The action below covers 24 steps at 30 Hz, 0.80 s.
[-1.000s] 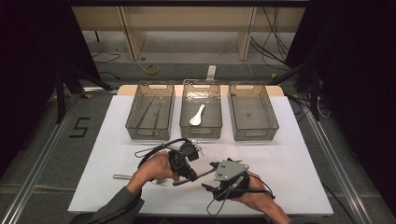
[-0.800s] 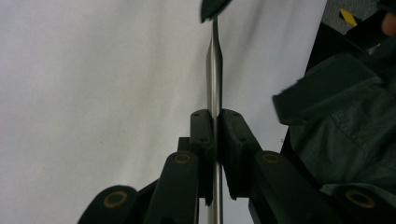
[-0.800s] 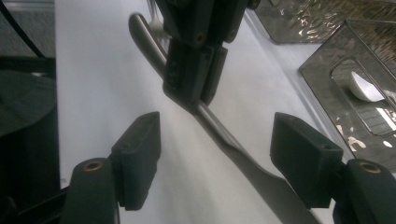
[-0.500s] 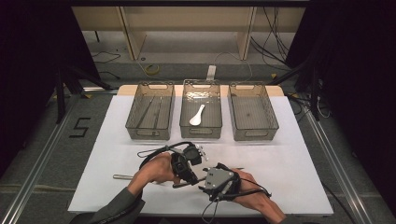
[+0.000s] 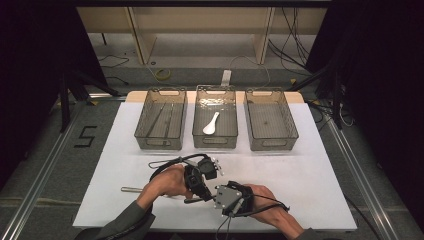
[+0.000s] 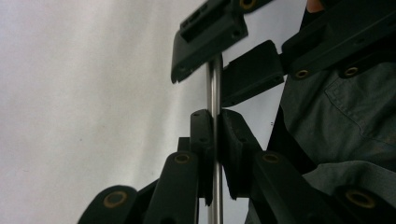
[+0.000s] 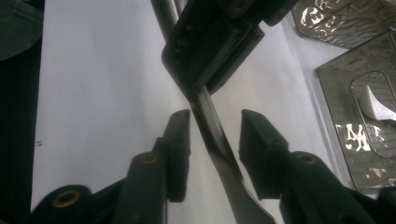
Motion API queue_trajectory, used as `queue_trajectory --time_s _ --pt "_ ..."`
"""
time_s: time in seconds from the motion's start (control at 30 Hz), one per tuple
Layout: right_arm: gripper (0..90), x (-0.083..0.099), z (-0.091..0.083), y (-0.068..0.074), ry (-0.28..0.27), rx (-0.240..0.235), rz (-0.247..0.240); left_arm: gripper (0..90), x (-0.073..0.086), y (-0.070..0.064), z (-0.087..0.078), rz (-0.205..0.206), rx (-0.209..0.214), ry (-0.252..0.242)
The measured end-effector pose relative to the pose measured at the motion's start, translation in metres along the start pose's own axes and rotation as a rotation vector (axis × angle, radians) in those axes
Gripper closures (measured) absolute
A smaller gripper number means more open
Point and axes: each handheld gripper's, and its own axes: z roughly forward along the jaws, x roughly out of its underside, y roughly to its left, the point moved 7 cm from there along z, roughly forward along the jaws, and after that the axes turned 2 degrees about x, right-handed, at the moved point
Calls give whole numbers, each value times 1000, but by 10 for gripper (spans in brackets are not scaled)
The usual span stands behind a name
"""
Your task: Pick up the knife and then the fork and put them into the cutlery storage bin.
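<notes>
Since a second ago the right gripper has slid left along the near edge of the counter, meeting the left gripper. The left gripper is clamped on a metal utensil; the right gripper's jaws stand apart around its dark blade end. Along the far edge, the left bin holds thin rods, the middle bin a white spoon; the right bin looks bare.
</notes>
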Motion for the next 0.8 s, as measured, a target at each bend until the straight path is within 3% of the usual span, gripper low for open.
queue_trajectory --time_s 0.17,0.33,0.47,0.57,0.8 --pt "731 0 1 2 4 -25 -16 831 0 -1 -1 11 9 6" --pt "796 1 2 6 16 -52 -78 829 0 -3 -2 23 16 3" --pt "821 2 1 6 11 -68 -96 826 -1 -4 -5 41 19 -16" --pt "824 2 -1 8 12 -83 -102 824 -1 -6 -3 48 21 -7" --pt "829 3 -3 6 6 -96 -82 806 -3 -6 -6 35 22 -40"
